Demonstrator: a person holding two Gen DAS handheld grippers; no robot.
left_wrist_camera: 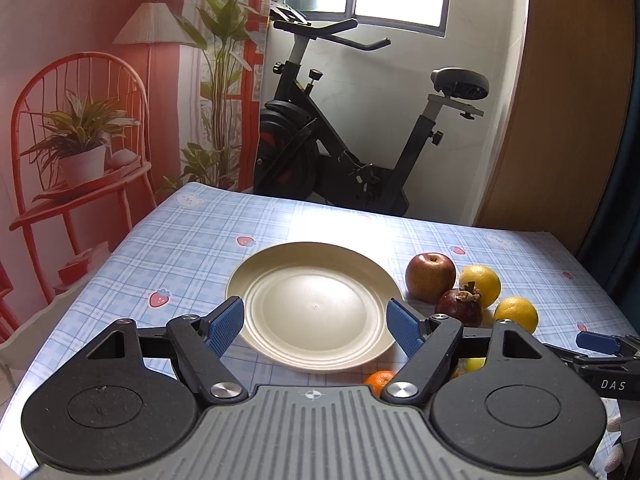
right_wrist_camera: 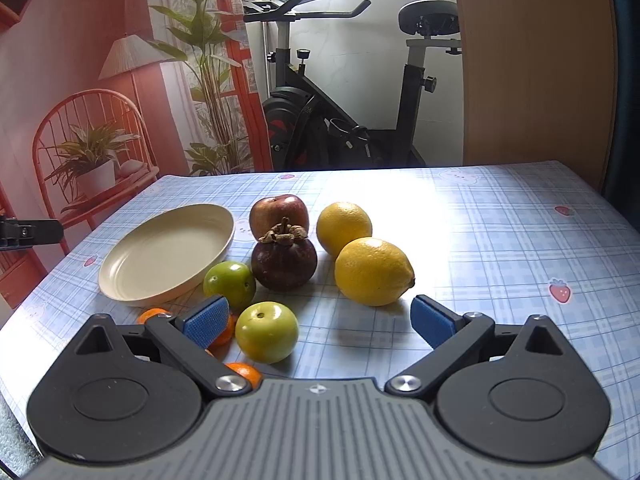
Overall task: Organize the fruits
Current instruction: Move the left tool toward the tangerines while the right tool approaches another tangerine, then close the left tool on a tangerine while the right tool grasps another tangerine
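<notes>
A cream plate (left_wrist_camera: 312,304) (right_wrist_camera: 168,252) lies empty on the checked tablecloth. To its right stand a red apple (left_wrist_camera: 430,276) (right_wrist_camera: 279,216), a dark mangosteen (left_wrist_camera: 458,307) (right_wrist_camera: 284,262), two lemons (right_wrist_camera: 372,272) (right_wrist_camera: 344,226) (left_wrist_camera: 480,284), two green fruits (right_wrist_camera: 267,332) (right_wrist_camera: 229,285) and small oranges (right_wrist_camera: 244,372) (left_wrist_camera: 379,380). My left gripper (left_wrist_camera: 316,326) is open and empty over the plate's near rim. My right gripper (right_wrist_camera: 320,320) is open and empty, just behind the fruit cluster; it also shows in the left wrist view (left_wrist_camera: 600,344).
An exercise bike (left_wrist_camera: 340,128) stands beyond the table's far edge. A red shelf with potted plants (left_wrist_camera: 80,148) is on the left. A wooden panel (right_wrist_camera: 532,60) is at the right. The tablecloth (right_wrist_camera: 500,240) stretches bare to the right of the fruits.
</notes>
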